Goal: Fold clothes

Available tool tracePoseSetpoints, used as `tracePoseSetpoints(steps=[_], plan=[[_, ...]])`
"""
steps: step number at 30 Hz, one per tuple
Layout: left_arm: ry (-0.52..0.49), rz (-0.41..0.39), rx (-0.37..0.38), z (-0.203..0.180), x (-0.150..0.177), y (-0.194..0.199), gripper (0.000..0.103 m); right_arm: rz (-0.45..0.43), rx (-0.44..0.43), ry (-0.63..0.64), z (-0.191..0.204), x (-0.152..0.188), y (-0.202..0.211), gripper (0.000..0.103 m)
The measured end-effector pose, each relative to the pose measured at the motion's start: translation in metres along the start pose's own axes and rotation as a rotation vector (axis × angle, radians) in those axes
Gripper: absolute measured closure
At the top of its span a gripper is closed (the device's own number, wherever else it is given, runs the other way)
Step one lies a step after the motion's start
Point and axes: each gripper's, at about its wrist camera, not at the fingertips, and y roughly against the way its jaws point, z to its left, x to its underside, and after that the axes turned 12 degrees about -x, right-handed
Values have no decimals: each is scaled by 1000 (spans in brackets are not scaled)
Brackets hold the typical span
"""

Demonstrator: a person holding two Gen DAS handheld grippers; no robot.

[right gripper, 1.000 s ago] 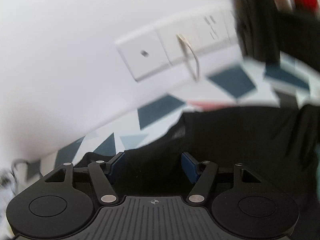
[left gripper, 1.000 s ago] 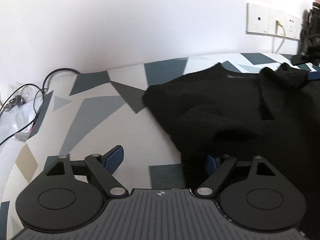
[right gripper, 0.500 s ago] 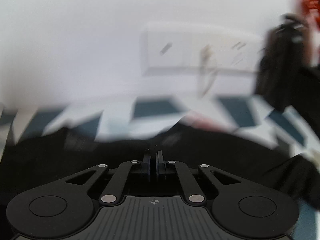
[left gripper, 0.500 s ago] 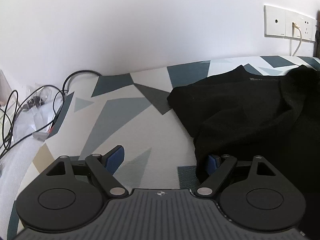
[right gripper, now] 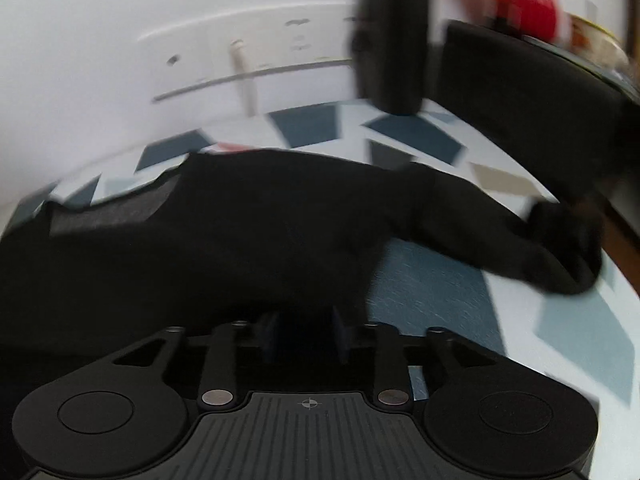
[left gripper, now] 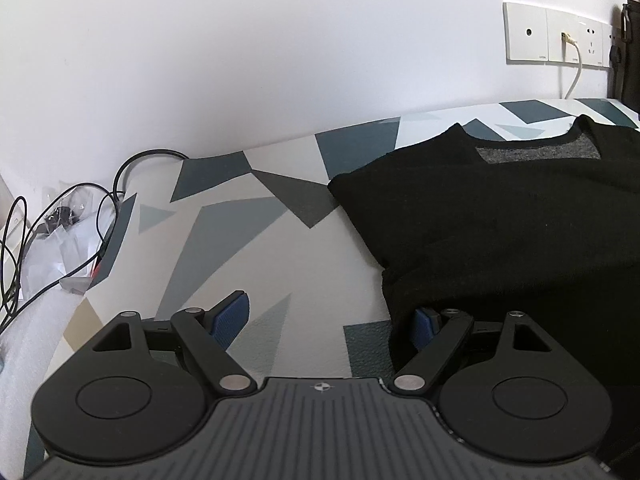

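My left gripper [left gripper: 328,322] gapes wide, holding nothing, its right pad at the black knit sweater's [left gripper: 500,232] side edge. My right gripper [right gripper: 306,338] stands partly open over blurred dark fabric. The sweater lies flat on the geometric-patterned cover [left gripper: 240,232]; bare cover leftward.

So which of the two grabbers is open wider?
The left gripper. Its blue pads stand far apart, one beside the black sweater. The right gripper has only a narrow gap, over the sweater.
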Motion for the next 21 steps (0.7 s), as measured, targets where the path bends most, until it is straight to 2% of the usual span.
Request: tracePoseSetpoints(steps=[3, 8, 9, 10, 11, 14, 17, 19, 21], plan=[[-3, -3, -4, 0, 1, 0, 20, 31, 16, -61, -15, 8, 9, 61], [9, 0, -12, 0, 1, 0, 20, 47, -22, -123, -28, 0, -13, 62], [14, 3, -12, 0, 1, 0, 19, 72, -32, -130, -29, -2, -23, 67], [18, 5, -11, 1, 1, 0, 19, 109, -45, -127, -27, -3, -32, 79], [21, 6, -11, 1, 1, -1, 18, 147, -58, -120, -25, -3, -40, 85], [29, 9, -12, 2, 1, -2, 17, 229, -26, -19, -8, 7, -54, 84], [43, 14, -11, 3, 2, -2, 16, 223, -6, 36, 2, 11, -56, 79], [65, 22, -12, 4, 2, -2, 16, 224, -19, 42, 5, 7, -58, 98], [84, 30, -22, 4, 3, -2, 15, 190, -28, 73, 8, -1, -58, 99]])
